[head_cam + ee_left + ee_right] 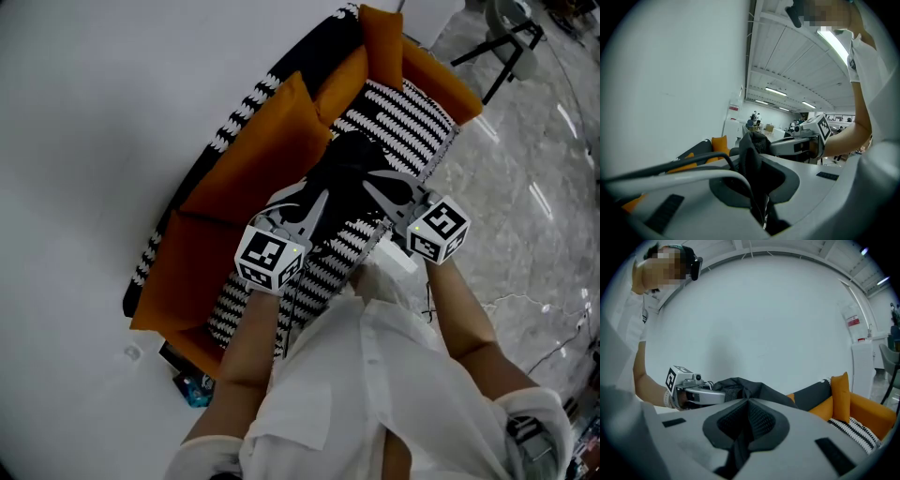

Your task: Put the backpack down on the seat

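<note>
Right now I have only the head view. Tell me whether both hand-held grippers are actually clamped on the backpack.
Observer: In the left gripper view, the left hand-held gripper has its jaws shut on a black fold of the backpack.
Operator: Check the right one.
Observer: In the right gripper view, the right hand-held gripper is shut on black mesh fabric of the backpack.
Operator: Report what lies past the sofa's far end.
Observer: A red-and-white sign hangs on the wall above a white cabinet, beyond the sofa.
</note>
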